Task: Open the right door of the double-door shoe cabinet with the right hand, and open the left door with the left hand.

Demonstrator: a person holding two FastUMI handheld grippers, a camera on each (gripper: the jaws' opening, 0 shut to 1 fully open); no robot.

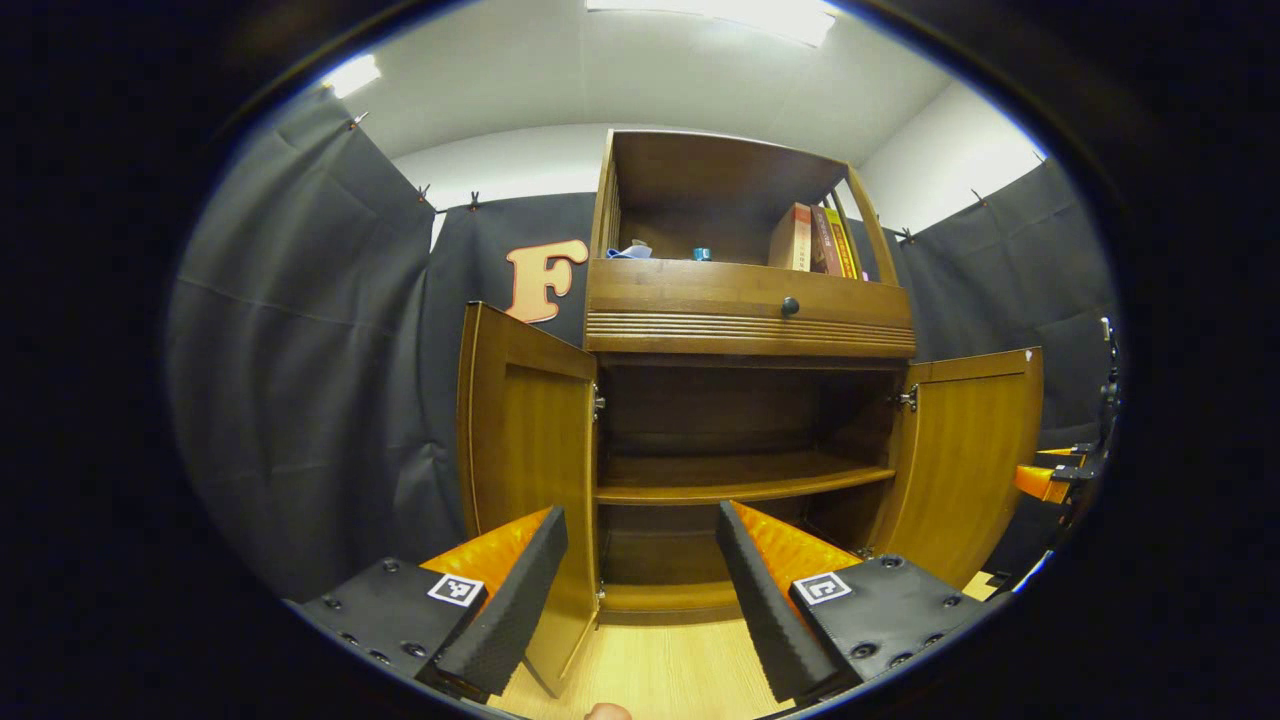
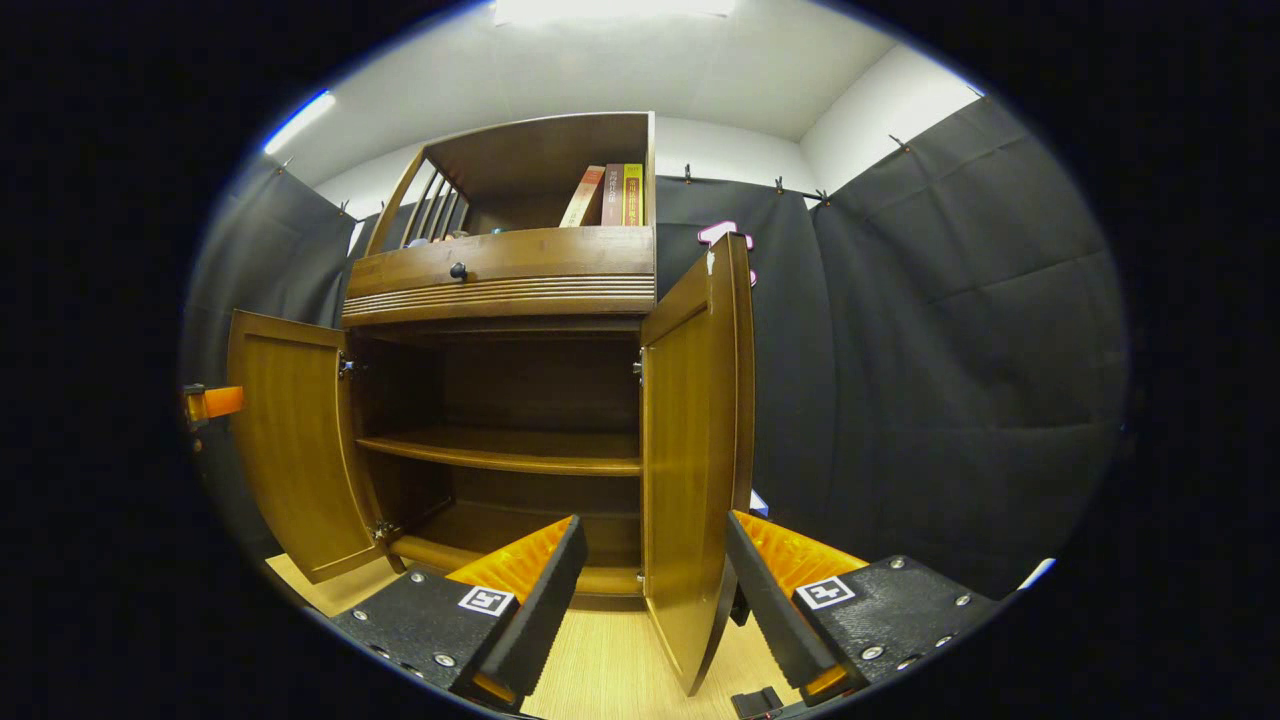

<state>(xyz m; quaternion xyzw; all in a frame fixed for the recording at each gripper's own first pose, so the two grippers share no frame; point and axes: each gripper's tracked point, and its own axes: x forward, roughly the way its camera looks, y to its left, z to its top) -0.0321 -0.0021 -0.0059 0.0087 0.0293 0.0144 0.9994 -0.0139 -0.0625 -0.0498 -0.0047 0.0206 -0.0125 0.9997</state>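
Left gripper (image 1: 640, 590) spread, empty, before the left door (image 1: 525, 450); right gripper (image 2: 650, 600) spread, straddling the right door (image 2: 690, 450) free edge without pressing. Both doors swung wide on the shoe cabinet (image 1: 745, 310). Judged rigid, hinge-light; grip free edges.

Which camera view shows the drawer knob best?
The left gripper view: the drawer knob faces the camera almost squarely, near the centre of the drawer front. In the right gripper view the knob appears smaller, seen at an angle.
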